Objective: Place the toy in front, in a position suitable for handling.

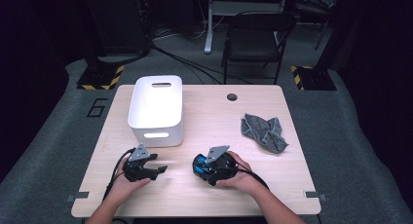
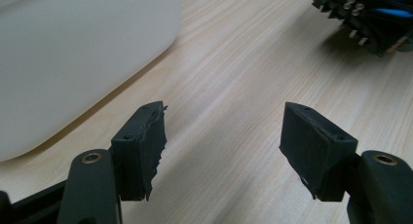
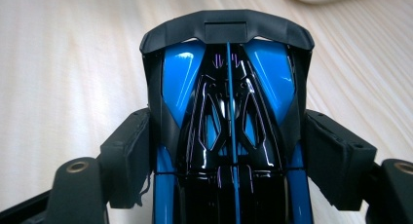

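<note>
Right now: right gripper [image 1: 200, 168] closed on blue-and-black toy car [image 3: 229, 112], pads [image 3: 127, 156] pressed against both flanks, jaws held wide by the car's body. Car low over the near middle of the wooden table [image 1: 204, 195], apparently just lifted off the surface, though contact with the wood cannot be judged from above. Long axis of the car running straight out along the jaws in the right gripper view, dark wing-like end farthest from the hand, gripped roughly mid-body. Pointing from the right hand [image 1: 243, 177] toward the left side of the table. White bin [image 1: 157, 109] up and to the left of the car, near, open top facing up, slot handle in its near wall; probably the destination, so the key relation: bin lies ahead-left of the held car, closer to the left gripper [image 1: 160, 169] than to the right. Left gripper empty, jaws parted with nothing between the pads [image 2: 146, 151], resting just beside the bin's near corner, aimed across the table at the car. Grey cloth [image 1: 265, 131] crumpled well apart on the far right. Writing: a "6" marked on the floor mat [image 1: 99, 107] left of the table; no brand or label legible on car, bin or cloth.
</note>
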The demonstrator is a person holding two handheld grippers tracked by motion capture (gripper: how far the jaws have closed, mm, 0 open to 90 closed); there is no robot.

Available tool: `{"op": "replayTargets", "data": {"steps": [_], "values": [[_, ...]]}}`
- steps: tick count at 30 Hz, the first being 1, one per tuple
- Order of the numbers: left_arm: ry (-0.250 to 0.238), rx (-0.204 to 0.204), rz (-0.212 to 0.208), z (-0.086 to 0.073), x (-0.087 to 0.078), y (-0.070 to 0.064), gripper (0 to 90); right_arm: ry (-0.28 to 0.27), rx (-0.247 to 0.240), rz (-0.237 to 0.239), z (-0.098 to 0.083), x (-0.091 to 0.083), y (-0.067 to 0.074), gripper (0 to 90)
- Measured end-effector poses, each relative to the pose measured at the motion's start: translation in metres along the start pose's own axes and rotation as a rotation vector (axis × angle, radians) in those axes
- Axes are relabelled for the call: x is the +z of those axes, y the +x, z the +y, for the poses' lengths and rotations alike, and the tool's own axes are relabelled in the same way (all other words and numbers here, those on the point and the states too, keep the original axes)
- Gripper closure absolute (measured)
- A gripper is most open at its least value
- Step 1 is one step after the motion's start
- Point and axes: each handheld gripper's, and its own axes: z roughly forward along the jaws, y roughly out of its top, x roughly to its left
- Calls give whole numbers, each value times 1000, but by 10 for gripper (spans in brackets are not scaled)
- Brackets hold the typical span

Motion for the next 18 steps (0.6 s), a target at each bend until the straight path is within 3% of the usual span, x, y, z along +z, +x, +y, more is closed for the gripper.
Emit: {"op": "replayTargets", "data": {"steps": [5,13,18], "values": [[-4,6,9,1,-4,1,331,-12,-70,53,17,7,16,250],[-7,10,4,0,-12,7,332,-26,-106,127,30,21,29,250],[-7,9,2,-2,-16,9,331,5,-141,153,31,35,36,250]]}}
